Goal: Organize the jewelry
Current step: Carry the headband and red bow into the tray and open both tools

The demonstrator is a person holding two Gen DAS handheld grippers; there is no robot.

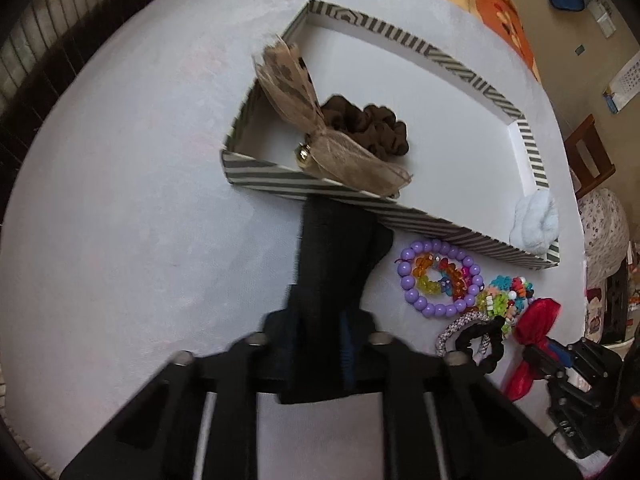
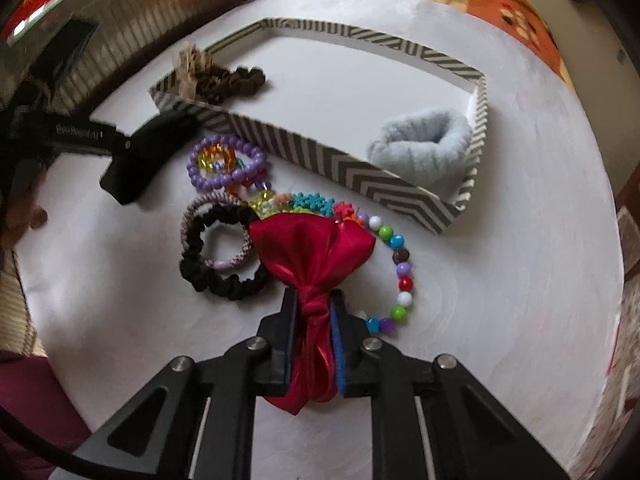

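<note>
A shallow tray lies on the bench, toward its far side. Inside the tray, at its left end, sits a scrunchie with a sheer bow draped over it and across the tray's near wall. At the tray's right end a fluffy band rests in the near corner. In front of the tray, on the bench, lies a cluster: a bead bracelet nearest the tray's near wall, a smaller faceted bracelet inside it, two hair ties overlapping nearer the viewer, and a string of large beads to the right. A satin bow lies over the cluster's middle.
</note>
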